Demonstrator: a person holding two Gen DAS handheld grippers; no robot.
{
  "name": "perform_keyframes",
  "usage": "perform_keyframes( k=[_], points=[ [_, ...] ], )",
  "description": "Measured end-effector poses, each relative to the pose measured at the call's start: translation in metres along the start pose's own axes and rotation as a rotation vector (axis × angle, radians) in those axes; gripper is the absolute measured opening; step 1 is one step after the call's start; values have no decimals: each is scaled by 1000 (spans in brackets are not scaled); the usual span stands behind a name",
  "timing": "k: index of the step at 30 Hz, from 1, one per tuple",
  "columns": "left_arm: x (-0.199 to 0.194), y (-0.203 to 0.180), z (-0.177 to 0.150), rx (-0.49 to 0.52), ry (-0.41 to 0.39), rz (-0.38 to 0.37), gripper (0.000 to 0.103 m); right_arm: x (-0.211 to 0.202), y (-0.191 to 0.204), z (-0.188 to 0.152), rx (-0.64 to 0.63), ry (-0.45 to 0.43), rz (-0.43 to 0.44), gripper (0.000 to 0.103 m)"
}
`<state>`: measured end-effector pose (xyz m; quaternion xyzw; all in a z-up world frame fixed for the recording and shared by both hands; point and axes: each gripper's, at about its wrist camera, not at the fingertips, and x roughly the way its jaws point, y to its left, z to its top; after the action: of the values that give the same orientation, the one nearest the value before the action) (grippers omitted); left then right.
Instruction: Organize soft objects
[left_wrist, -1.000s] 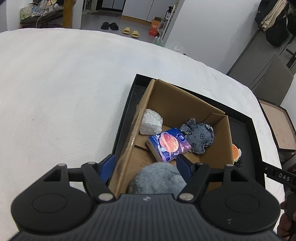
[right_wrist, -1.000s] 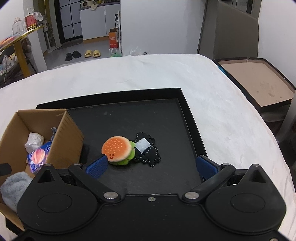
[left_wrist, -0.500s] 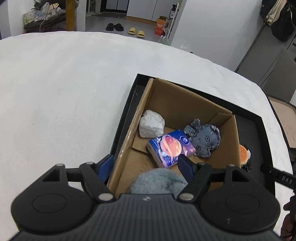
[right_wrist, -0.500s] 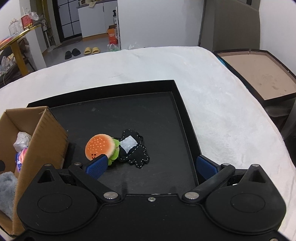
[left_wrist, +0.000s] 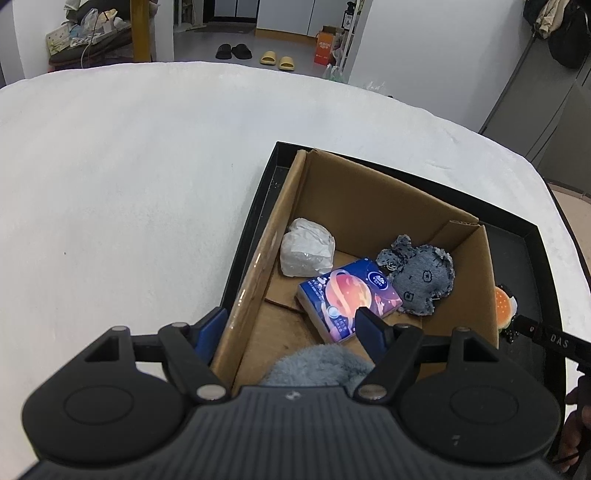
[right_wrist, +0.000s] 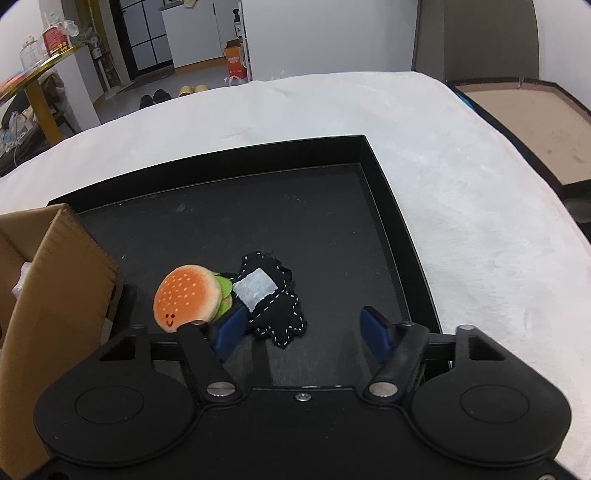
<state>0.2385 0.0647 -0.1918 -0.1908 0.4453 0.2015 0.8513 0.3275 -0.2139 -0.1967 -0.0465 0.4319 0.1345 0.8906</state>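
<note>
A cardboard box (left_wrist: 373, 206) stands in a black tray (left_wrist: 517, 229). In it lie a white wad (left_wrist: 306, 251), a blue tissue pack (left_wrist: 347, 295), a denim plush (left_wrist: 421, 277) and a grey fluffy plush (left_wrist: 317, 365). My left gripper (left_wrist: 291, 325) is open above the box's near end, over the fluffy plush. On the tray floor (right_wrist: 258, 229) a burger plush (right_wrist: 186, 295) touches a black stitched plush (right_wrist: 273, 299). My right gripper (right_wrist: 303, 328) is open and low, its left finger against the black plush, beside the burger.
The tray sits on a white cloth-covered table (left_wrist: 129, 166). The box wall (right_wrist: 48, 295) stands just left of the burger. A brown board in a dark frame (right_wrist: 528, 118) lies off the table's right side. Shoes and furniture are on the floor beyond.
My right gripper has moved forward and down toward the two plushes and its jaws have narrowed. My left gripper has drawn back and risen a little above the box.
</note>
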Motion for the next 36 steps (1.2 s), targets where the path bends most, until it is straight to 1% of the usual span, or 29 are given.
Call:
perform_keyframes(
  k=[2, 4, 13, 15, 16, 17, 18, 21, 28, 32, 33, 34, 35, 36],
  points=[
    [1, 0, 0, 1, 0, 4, 74, 4, -2, 1, 14, 2, 1, 55],
    [2, 2, 0, -3, 3, 7, 74, 8, -3, 2, 23, 6, 4, 53],
    [6, 4, 1, -1, 10, 3, 74, 13, 4, 0, 19, 27, 27, 53],
    [6, 6, 1, -7, 12, 4, 74, 12, 5, 0, 20, 26, 30, 49],
    [6, 7, 1, -10, 13, 5, 75, 11, 6, 0, 20, 22, 33, 40],
    [6, 7, 1, -13, 13, 5, 75, 12, 5, 1, 18, 17, 35, 27],
    [5, 8, 1, -14, 13, 6, 75, 12, 5, 2, 12, 12, 36, 22],
    [4, 9, 1, -18, 9, 2, 75, 12, 5, 3, 8, 9, 39, 1],
    [1, 10, 0, -24, 2, -14, 75, -3, -2, 0, -10, -9, 47, 0],
    [-2, 11, 0, -22, -1, -19, 75, -10, -10, -1, 11, -7, 43, 0],
    [-3, 11, 0, -21, -2, -18, 74, -11, -11, -1, 16, -8, 47, 2],
    [-3, 11, -1, -19, -2, -19, 74, -11, -11, 0, 18, -9, 51, 7],
    [-4, 12, -1, -19, -3, -20, 75, -11, -11, 1, 12, -12, 52, 17],
    [-5, 12, -1, -19, -4, -19, 74, -10, -9, 3, -3, -16, 55, 23]
  ],
)
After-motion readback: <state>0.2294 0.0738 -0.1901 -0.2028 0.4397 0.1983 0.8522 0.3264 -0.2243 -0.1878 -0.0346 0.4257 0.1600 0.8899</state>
